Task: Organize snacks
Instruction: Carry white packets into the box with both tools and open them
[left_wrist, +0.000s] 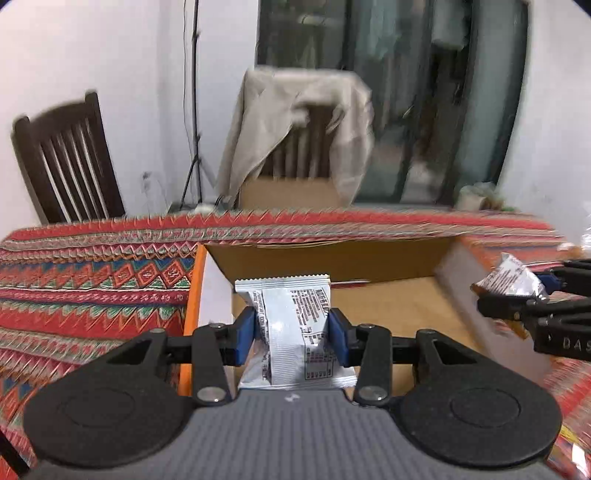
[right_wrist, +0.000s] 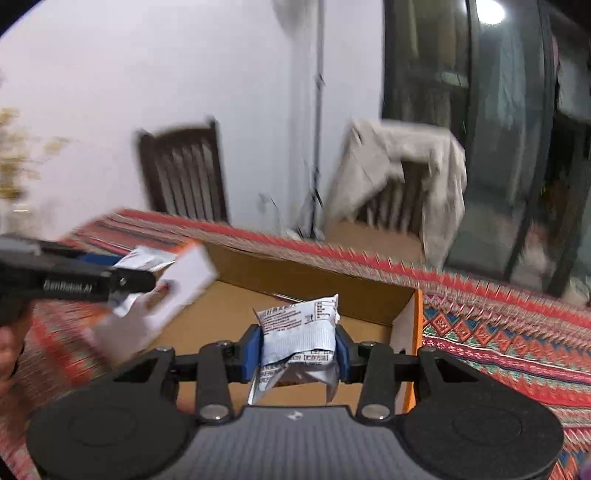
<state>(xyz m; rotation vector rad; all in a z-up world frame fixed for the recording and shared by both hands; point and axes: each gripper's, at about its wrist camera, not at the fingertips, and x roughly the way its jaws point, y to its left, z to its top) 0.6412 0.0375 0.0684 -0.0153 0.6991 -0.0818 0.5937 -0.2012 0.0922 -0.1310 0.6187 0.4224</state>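
A patterned red tablecloth (left_wrist: 92, 266) covers the table, with a dark wooden chair (left_wrist: 66, 162) at ten o'clock against a white wall (left_wrist: 110, 55). A second chair at twelve o'clock wears a beige cloth (left_wrist: 280, 122) (a cardboard box (left_wrist: 288, 192) sits on its seat), beside a dark glass door (left_wrist: 443, 92).

Both silver snack packets, the flat packet (left_wrist: 291, 325) and the crumpled packet (right_wrist: 299, 343), are showing a glossy, crinkled foil-like film. Matt brown cardboard is forming the open box (left_wrist: 369, 258). A woven, patterned cloth (left_wrist: 92, 280) is covering the table. The 2 chairs are looking like dark polished wood (left_wrist: 70, 162), with a soft beige fabric (left_wrist: 273, 122) draping 1. Matt black plastic and blue pads (left_wrist: 245, 338) are making up the grippers.
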